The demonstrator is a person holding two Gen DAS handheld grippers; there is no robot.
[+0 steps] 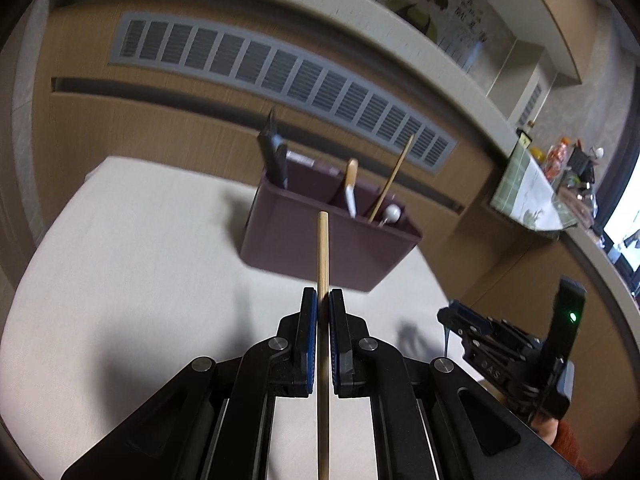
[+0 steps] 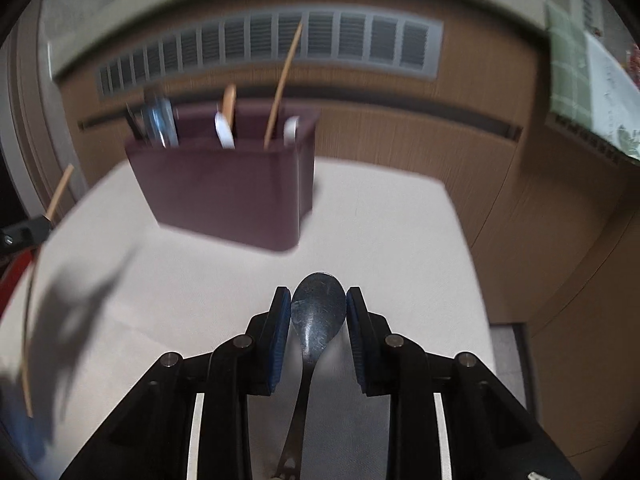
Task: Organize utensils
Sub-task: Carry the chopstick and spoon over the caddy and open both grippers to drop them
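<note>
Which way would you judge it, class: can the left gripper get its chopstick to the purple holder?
Probably yes: the left gripper grips the chopstick, and only bare table lies before the purple holder.

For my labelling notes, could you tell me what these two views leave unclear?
- Chopstick, left wrist view: lower end cut off by the frame edge.
- Spoon, right wrist view: whether the pads press it is unclear.
- Organizer, right wrist view: contents smeared by motion blur.

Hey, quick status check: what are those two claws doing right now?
Left gripper shut on a chopstick. Right gripper around a metal spoon, grip unclear. Purple organizer ahead, nothing in the way.
</note>
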